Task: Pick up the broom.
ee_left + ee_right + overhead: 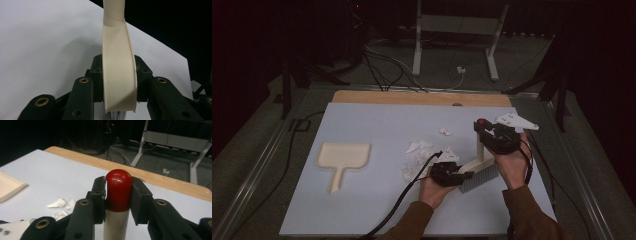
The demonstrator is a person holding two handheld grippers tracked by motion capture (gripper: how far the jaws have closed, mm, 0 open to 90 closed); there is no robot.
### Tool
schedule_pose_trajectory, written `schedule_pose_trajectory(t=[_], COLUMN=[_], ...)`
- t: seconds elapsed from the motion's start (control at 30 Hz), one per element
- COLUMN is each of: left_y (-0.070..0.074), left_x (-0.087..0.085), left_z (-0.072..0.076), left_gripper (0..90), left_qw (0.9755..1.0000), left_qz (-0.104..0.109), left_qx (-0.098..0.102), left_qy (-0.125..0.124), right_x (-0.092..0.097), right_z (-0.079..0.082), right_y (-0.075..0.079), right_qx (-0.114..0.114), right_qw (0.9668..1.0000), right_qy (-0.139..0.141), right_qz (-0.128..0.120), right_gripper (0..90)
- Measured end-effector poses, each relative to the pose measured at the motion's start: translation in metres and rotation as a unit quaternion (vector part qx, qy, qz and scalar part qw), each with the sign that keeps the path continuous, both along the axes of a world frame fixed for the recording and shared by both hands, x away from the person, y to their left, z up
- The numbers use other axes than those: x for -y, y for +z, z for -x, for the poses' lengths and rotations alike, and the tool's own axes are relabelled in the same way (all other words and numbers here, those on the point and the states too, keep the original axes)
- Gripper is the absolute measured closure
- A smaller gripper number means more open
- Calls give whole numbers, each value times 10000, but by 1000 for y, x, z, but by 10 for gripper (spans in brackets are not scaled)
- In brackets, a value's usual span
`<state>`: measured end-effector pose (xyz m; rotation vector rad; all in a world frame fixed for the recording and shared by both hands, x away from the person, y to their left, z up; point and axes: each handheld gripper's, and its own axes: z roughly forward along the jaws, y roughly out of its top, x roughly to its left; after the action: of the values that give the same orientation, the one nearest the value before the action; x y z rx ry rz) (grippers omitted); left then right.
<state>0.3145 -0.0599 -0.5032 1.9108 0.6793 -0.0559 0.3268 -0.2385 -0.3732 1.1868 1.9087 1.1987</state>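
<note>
The brush stands on the near right part of the desk, its cream head low and its dark bristles resting on the pale blue sheet. Its cream handle rises up and away from the head and ends in a red cap.

The left tongs are clamped on the curved cream head of the brush; in the left gripper view both black jaws press against its 2 sides, with the head running up between them and a few white bristles showing at the bottom edge. The left hand holds these tongs low over the desk.

The right tongs sit at the top of the handle. In the right gripper view the red cap stands between the 2 jaws: the jaw on that view's left lies against it, while the other seems to stand a sliver off it, though the angle makes that hard to judge, so I cannot tell whether these tongs grip the cap or have let it loose. The right hand holds them above the brush head.

Crumpled white paper scraps lie just left of the left tongs. A cream dustpan lies flat well apart at the left of the desk, its handle pointing toward the near edge.
</note>
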Motion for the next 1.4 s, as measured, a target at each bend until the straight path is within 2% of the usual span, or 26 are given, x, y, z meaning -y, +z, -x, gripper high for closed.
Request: schedule_pose_trajectory(t=[0.1, 0.17, 0.3, 0.37, 0.4, 0.43, 0.5, 0.53, 0.67, 0.77, 1.0, 1.17, 1.4], left_y=[2, 3, 6, 8, 9, 11, 13, 15, 20, 25, 31, 37, 44], left_x=[2, 2, -1, -3, -5, -6, -7, -9, -15, -23, -36, -48, -66], left_z=[3, 4, 4, 4, 4, 3, 3, 2, 0, -2, -5, -6, -10], left_gripper=[699, 699, 699, 699, 699, 699, 699, 699, 699, 698, 698, 698, 698], left_qw=[10000, 10000, 10000, 10000, 9999, 9998, 9998, 9996, 9995, 9997, 9998, 9997, 9995], left_qz=[7, 12, -5, 12, 40, 106, 140, 227, 265, 202, 91, 61, 0], left_qx=[38, 22, -38, -46, -68, -122, -134, -153, -166, -106, -33, 31, 107], left_qy=[-29, -61, -79, -79, -81, -72, -64, -45, -4, 86, 181, 231, 306], right_x=[-1, 0, -3, -5, -5, -7, -8, -9, -9, -9, -8, -6, -4], right_z=[-4, -7, -6, -6, -6, -6, -7, -8, -10, -10, -12, -13, -16], right_y=[-2, -4, -4, -2, -2, -1, -1, -1, -4, -5, -4, -4, -7], right_qx=[75, 9, -21, -50, -50, -118, -107, -123, -221, -209, -154, -143, -316], right_qw=[9999, 10000, 9996, 9995, 9995, 9996, 9996, 9996, 9993, 9990, 9973, 9963, 9944], right_qy=[-5, -49, -218, -195, -195, -69, -30, 6, 236, 350, 716, 847, 998], right_qz=[129, 87, 186, 250, 250, 258, 244, 235, 161, 181, 26, -60, -104], right_gripper=[509, 444, 200, 146, 146, 85, 56, 44, 27, 27, 31, 37, 59])
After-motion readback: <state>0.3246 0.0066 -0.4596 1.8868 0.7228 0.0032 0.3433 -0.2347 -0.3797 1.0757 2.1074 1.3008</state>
